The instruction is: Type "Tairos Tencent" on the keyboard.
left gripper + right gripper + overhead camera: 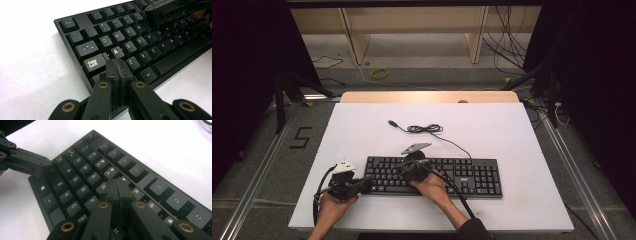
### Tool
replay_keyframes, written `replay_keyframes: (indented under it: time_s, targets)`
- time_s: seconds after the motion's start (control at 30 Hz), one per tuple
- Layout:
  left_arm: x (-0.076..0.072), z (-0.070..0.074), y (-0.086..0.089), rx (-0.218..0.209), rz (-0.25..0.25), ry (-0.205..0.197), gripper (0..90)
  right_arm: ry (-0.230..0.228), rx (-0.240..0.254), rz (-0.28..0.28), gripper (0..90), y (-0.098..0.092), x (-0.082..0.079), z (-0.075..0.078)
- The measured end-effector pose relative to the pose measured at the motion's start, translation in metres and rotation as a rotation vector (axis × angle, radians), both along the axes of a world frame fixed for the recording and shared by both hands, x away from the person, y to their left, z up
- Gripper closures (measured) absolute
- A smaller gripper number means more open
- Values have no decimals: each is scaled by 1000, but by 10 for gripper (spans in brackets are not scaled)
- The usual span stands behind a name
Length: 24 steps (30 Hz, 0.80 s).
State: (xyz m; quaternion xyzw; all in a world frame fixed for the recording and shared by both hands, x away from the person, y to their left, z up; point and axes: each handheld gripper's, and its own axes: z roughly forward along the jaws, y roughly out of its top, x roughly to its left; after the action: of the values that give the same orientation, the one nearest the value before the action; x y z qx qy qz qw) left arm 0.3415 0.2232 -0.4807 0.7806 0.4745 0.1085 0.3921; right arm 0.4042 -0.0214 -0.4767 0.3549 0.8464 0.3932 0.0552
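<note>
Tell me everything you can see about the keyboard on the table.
The keyboard is black, full-size, apparently plastic, with white-lettered keys and a number pad at its right end. It lies flat on the white table, long side across, near the person's edge. Its thin black cable loops loosely behind it and ends in an unplugged connector. The left gripper, jaws shut, sits at the Caps Lock and A corner; the right gripper, also shut, is over the R and T keys. Whether either presses a key is unclear.

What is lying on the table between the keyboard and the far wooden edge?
The keyboard's own black cable, loosely coiled, with its plug end, on the white table, seen in the high view.
</note>
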Motion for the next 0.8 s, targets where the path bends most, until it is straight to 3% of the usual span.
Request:
replay_keyframes:
  time_s: [0.43,0.8]
  targets:
    - [1,-2,0,3,0,22,891,-24,-27,1,900,2,-2,-3]
    - [1,-1,0,-2,1,18,889,-7,-10,-7,900,0,-1,-3]
